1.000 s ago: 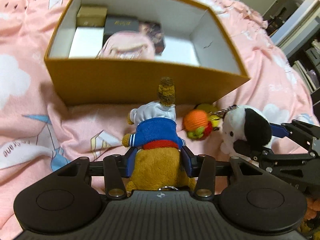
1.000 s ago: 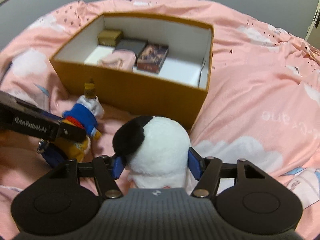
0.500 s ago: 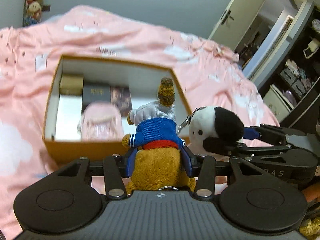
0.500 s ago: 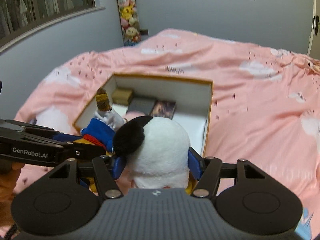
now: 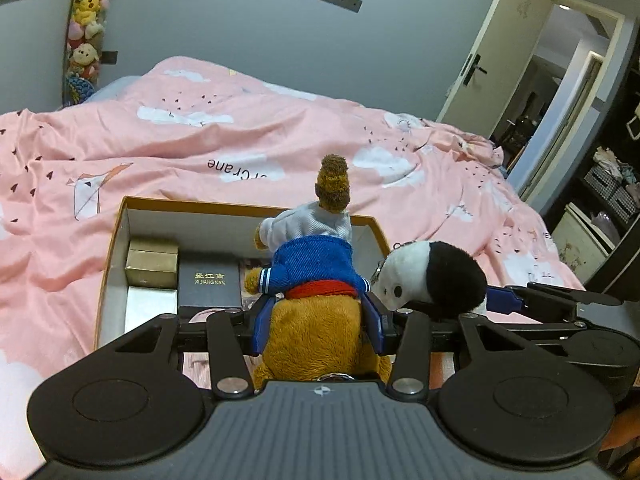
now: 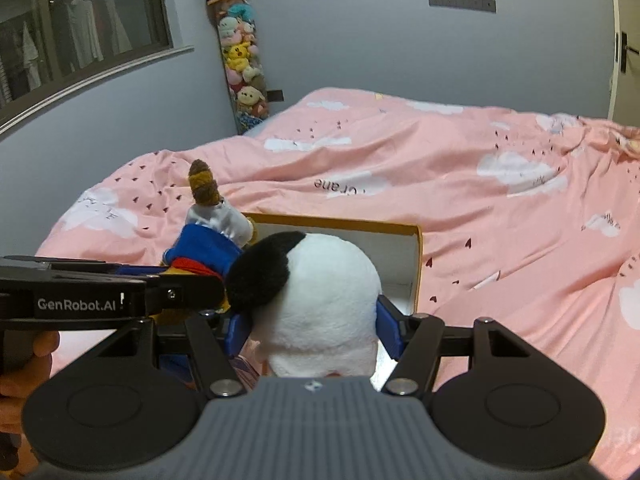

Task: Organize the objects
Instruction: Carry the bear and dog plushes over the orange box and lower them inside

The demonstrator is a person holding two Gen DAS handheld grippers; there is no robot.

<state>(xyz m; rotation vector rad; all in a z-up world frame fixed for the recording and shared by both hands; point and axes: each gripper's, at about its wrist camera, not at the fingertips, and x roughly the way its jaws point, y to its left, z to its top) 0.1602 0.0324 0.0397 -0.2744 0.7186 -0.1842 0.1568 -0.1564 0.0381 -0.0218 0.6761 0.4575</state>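
My left gripper [image 5: 316,324] is shut on a brown plush bear [image 5: 320,280] in a blue and white top, held in the air above the near part of the orange box [image 5: 116,236]. Just to its right, my right gripper [image 6: 312,330] is shut on a white plush dog with a black ear [image 6: 316,300], also lifted. In the left wrist view the dog [image 5: 428,280] and its key ring show beside the bear. Inside the box lie a gold box [image 5: 152,266], a black box [image 5: 208,280] and a white one [image 5: 150,308].
The box sits on a bed with a pink cloud-print duvet [image 5: 240,140]. A column of plush toys [image 6: 240,60] hangs in the far corner. A door [image 5: 492,64] and dark shelving [image 5: 612,184] lie to the right. A hand [image 6: 24,364] holds the left gripper.
Both grippers have risen off the duvet with their toys and tilted upward, so the box has dropped lower in view and the walls show. An orange yarn toy near the box is gone from view.
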